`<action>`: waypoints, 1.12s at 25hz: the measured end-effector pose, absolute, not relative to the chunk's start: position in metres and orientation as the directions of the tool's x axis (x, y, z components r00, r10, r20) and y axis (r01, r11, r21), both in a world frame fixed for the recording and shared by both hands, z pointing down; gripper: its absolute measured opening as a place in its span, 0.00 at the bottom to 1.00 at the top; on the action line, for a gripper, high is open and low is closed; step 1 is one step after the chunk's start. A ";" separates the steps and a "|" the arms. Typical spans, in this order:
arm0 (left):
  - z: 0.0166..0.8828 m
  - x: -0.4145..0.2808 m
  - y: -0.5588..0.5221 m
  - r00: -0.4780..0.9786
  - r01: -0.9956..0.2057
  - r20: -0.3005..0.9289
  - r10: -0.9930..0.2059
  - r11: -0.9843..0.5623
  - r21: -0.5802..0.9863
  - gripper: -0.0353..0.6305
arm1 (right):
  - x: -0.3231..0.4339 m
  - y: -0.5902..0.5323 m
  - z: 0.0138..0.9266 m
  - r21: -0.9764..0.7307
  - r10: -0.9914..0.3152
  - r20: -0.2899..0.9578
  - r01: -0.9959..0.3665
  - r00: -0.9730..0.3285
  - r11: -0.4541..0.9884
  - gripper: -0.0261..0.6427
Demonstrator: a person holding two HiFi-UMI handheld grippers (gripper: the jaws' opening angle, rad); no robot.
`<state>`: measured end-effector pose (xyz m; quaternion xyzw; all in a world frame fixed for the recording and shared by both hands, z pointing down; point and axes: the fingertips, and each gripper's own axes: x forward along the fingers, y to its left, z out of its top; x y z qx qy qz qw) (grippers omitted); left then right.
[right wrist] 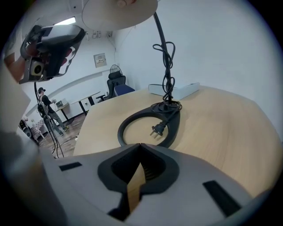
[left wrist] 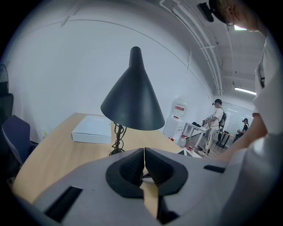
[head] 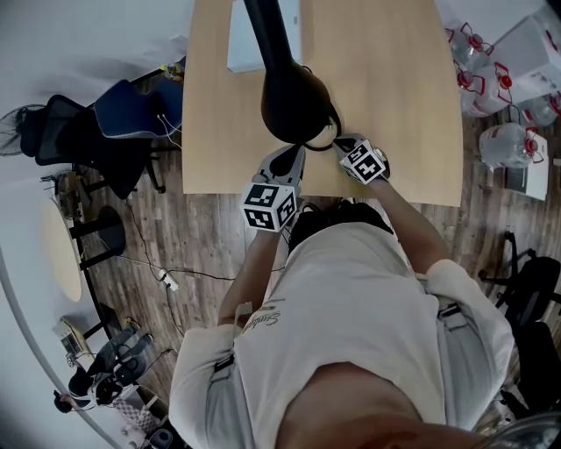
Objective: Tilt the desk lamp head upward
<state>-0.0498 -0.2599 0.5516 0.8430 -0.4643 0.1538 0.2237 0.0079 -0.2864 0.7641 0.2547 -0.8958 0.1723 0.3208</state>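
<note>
The desk lamp stands near the front edge of the light wooden desk (head: 403, 88), in the upper middle of the head view. Its black cone-shaped lamp head (head: 294, 105) covers most of the lamp from above, and its dark arm runs off the top of the frame.

In the left gripper view the lamp head (left wrist: 132, 101) fills the centre of the frame, wide opening down and narrow end up. A cord is wound round the thin stem below it. In the right gripper view the pale underside of the lamp head (right wrist: 119, 11) sits at the top of the frame. The ring-shaped lamp base (right wrist: 146, 126) lies flat on the desk in the middle. A black plug (right wrist: 158, 129) rests on the desk inside the ring.

The left tool (head: 294, 151) is just below the lamp head in the head view, pointing up the frame toward it. In its own view the left tool (left wrist: 144, 152) has its jaws pressed together with nothing between them, clear of the lamp.

The right tool (head: 337, 143) lies just to the right of it, beside the lower right edge of the lamp head. In its own view the right tool (right wrist: 140, 148) also has its jaws closed tip to tip and holds nothing.

A white box (left wrist: 92, 131) lies on the desk behind the lamp, at the left of the left gripper view. Blue-and-black chairs (head: 114, 123) stand at the left of the head view, and water bottles (head: 508, 140) at the upper right.
</note>
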 end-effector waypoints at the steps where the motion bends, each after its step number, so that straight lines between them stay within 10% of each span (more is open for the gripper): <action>1: 0.552 -0.049 -0.261 0.522 -0.851 0.465 -0.715 -0.469 0.235 0.08 | 0.008 -0.287 0.768 -0.151 -0.343 0.667 -0.571 -0.661 0.807 0.03; 28: 0.518 -0.041 -0.266 0.532 -0.846 0.293 -0.794 -0.499 0.187 0.08 | 0.010 -0.282 0.763 -0.098 -0.337 0.744 -0.594 -0.577 0.799 0.03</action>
